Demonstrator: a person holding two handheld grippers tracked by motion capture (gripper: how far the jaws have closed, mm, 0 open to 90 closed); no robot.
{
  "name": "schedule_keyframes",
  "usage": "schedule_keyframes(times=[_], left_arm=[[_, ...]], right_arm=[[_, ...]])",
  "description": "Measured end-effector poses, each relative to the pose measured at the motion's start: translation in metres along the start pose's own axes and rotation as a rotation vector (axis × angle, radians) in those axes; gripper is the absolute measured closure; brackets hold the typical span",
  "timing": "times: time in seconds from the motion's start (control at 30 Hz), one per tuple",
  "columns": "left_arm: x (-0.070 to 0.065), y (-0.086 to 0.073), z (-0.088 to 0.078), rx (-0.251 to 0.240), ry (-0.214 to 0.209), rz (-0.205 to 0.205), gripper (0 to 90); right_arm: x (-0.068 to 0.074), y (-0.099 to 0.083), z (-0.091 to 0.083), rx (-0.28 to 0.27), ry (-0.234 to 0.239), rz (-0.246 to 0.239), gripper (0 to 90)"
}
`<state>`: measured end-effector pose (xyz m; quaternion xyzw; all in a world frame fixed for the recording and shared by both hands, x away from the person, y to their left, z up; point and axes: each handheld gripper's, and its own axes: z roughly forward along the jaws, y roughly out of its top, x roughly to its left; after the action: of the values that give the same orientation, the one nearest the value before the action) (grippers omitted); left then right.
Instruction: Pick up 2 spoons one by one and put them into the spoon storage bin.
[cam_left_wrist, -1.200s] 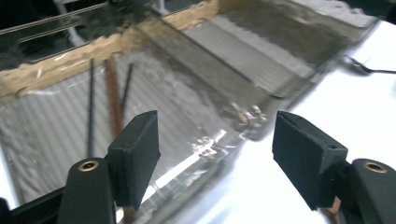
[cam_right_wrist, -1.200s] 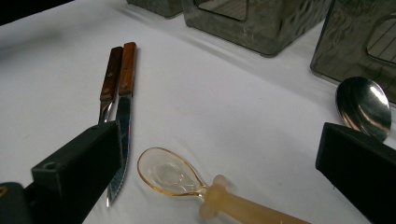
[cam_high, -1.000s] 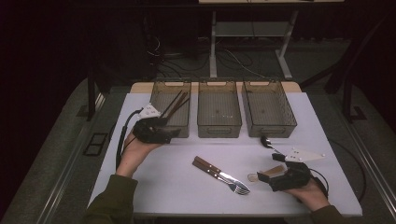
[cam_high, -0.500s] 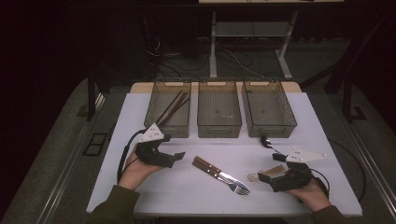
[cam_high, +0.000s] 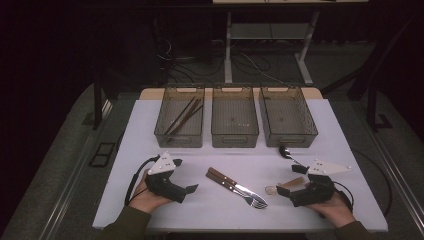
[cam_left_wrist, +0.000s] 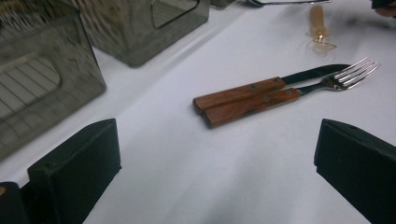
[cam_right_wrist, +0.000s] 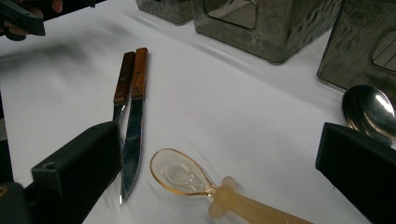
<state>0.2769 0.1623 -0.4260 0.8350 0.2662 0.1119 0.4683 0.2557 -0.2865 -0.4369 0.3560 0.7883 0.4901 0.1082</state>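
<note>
Sorting the cutlery into the trays looks to be the work in hand, and the high view lays it out: three grey trays stand side by side at the far edge of the white table (cam_high: 350, 150), the left tray (cam_high: 165, 131) already holding chopsticks (cam_high: 181, 116), the middle tray (cam_high: 235, 134) and right tray (cam_high: 289, 137) apparently bare. The left gripper (cam_high: 189, 190) rests low on the table, its jaws, which have just been opening, spread wide with nothing between them, aimed toward the wooden-handled knife (cam_high: 227, 180) and fork (cam_high: 239, 191) that lie touching in the middle. The right gripper (cam_high: 282, 189) sits near the amber spoon (cam_high: 284, 186), with the metal spoon (cam_high: 286, 152) just beyond it. In the left gripper view the knife (cam_left_wrist: 243, 91) and fork (cam_left_wrist: 252, 105) lie ahead between the spread jaws, handle ends nearest, so a good pick would likely slide forward, straddle only one handle, and close across its width; because the two handles touch, taking the outer one cleanly or nudging them apart first would avoid lifting both. In the right gripper view the jaws stand wide and empty over the amber spoon (cam_right_wrist: 187, 179), the knife blade (cam_right_wrist: 132, 140) just beside the left jaw and the metal spoon (cam_right_wrist: 366, 109) by the right one; closing on the amber stem rather than its shallow bowl should give the surer hold.
</note>
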Motion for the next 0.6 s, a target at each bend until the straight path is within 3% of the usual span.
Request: schedule_keyframes(times=[0.1,0.37,0.6], left_arm=[[-0.002,-0.005,0.000,0.005,-0.018,-0.024,0.0],[-0.002,-0.006,0.002,0.011,-0.025,-0.015,0.0],[-0.001,-0.006,0.002,0.018,-0.035,-0.017,0.0]], right_arm=[[-0.001,0.000,0.000,0.004,-0.004,0.004,0.3],[-0.002,0.003,-0.004,0.011,-0.027,0.003,0.3],[-0.017,0.012,-0.013,0.046,-0.058,0.015,0.3]])
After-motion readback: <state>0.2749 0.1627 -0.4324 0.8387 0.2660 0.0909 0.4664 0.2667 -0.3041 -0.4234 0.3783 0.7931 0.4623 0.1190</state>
